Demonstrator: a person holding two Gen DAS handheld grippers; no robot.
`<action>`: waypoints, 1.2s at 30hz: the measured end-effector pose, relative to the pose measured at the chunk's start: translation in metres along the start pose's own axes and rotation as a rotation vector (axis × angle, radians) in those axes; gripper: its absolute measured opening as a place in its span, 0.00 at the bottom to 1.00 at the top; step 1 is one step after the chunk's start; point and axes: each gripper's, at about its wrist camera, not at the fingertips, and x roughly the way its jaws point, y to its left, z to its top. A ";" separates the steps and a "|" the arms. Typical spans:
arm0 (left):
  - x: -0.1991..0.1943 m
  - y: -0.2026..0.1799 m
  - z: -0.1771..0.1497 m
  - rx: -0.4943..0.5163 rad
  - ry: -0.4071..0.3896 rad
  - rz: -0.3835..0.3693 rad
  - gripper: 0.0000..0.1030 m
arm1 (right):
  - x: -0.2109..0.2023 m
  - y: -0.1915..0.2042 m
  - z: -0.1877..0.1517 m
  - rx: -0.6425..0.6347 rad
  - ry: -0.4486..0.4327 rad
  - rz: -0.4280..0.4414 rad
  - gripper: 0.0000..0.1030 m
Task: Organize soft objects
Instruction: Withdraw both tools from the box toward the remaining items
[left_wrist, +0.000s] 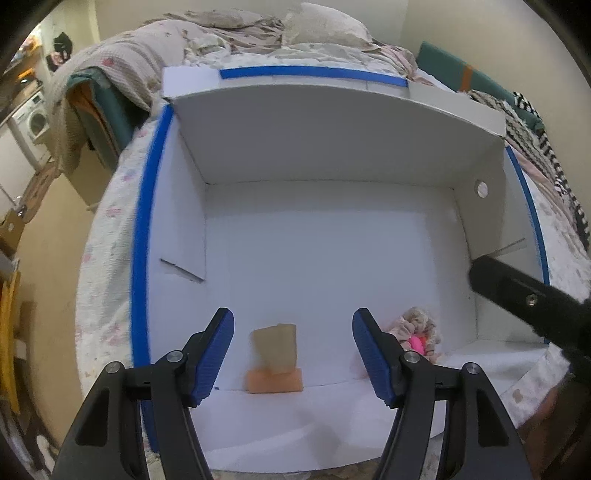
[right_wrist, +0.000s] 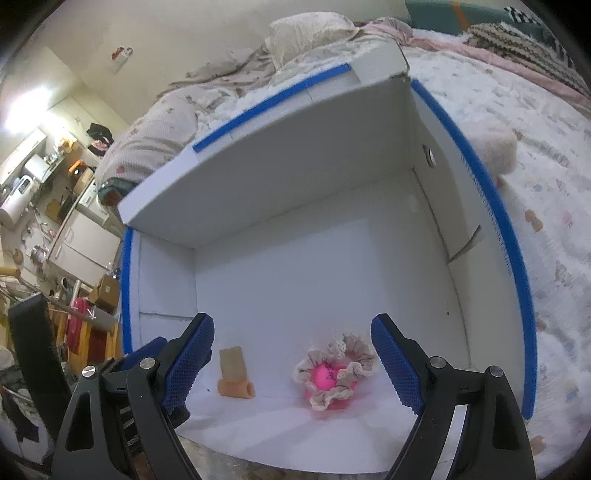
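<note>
Behind everything is a bedroom: a bed (left_wrist: 110, 236) with a pale flowered cover, crumpled blankets (left_wrist: 236, 33) at its far end, and a kitchen corner at the left with a washing machine (left_wrist: 35, 120). On the bed lies a white box (left_wrist: 317, 236) with blue tape (left_wrist: 146, 236) along its edges; its far flap stands up and leans over the inside.

Three soft things rest on the box floor, near the front edge. An orange sponge (left_wrist: 275, 382) lies flat, and a tan piece (left_wrist: 275, 347) stands on it, touching it. To the right, a little apart, is a pink ball (right_wrist: 327, 376) with a beige frilled scrunchie (right_wrist: 338, 371) wrapped loosely around it.

The left tongs (left_wrist: 293, 360) are released, the blue pads wide apart, and the sponge shows between them, farther ahead. The right tongs (right_wrist: 291, 363) are also released and hold nothing; the ball with the scrunchie shows between their pads, not touched by them.
</note>
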 end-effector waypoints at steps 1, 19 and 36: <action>-0.001 0.000 0.000 -0.004 -0.003 0.009 0.62 | -0.002 0.001 0.000 0.001 -0.008 -0.001 0.90; -0.061 0.028 -0.039 -0.065 -0.079 0.056 0.63 | -0.049 -0.002 -0.041 -0.010 -0.043 -0.019 0.90; -0.024 0.068 -0.109 -0.142 0.147 -0.095 0.63 | -0.055 -0.019 -0.082 0.083 0.016 -0.006 0.90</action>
